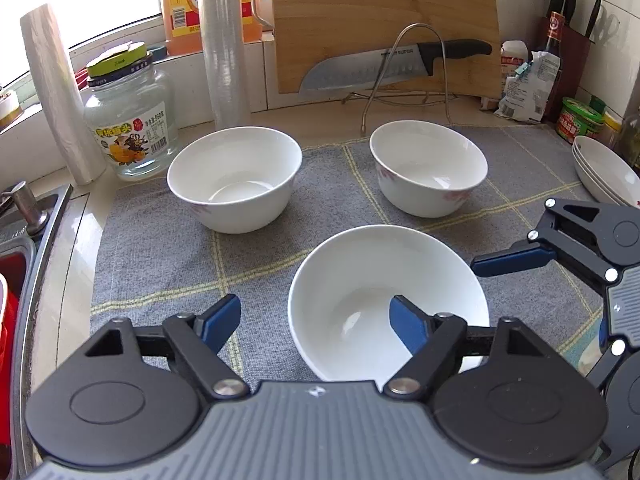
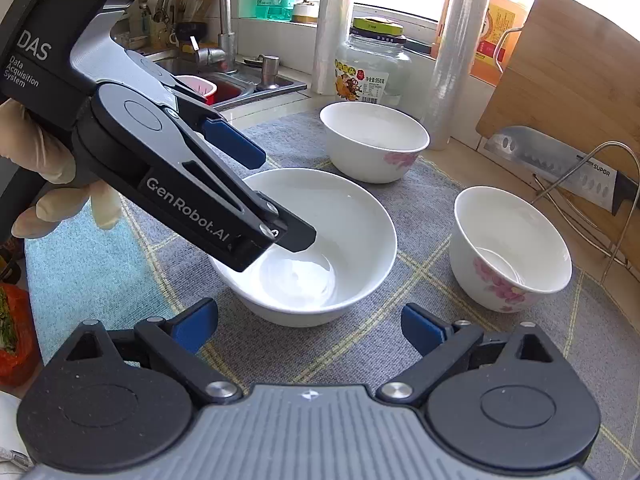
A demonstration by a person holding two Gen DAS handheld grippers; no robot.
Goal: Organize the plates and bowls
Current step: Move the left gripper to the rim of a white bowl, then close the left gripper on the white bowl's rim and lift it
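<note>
Left tool (image 1: 316, 322) is hanging wide open over the plain white bowl (image 1: 388, 300), one finger dipping inside, the other out over the grey mat (image 1: 160, 264); nothing grasped yet. Right tool (image 2: 310, 326) is also released, waiting just beside that bowl. The bowl is sitting toward the front edge of the desk; two flowered bowls (image 1: 234, 178) (image 1: 428, 166) are standing farther back, plates (image 1: 604, 172) stacking at the right edge. For a clean pick: be straddling the rim wall, one pad inside, one outside, clenching firmly, lifting level — glazed rim probably slipping.
</note>
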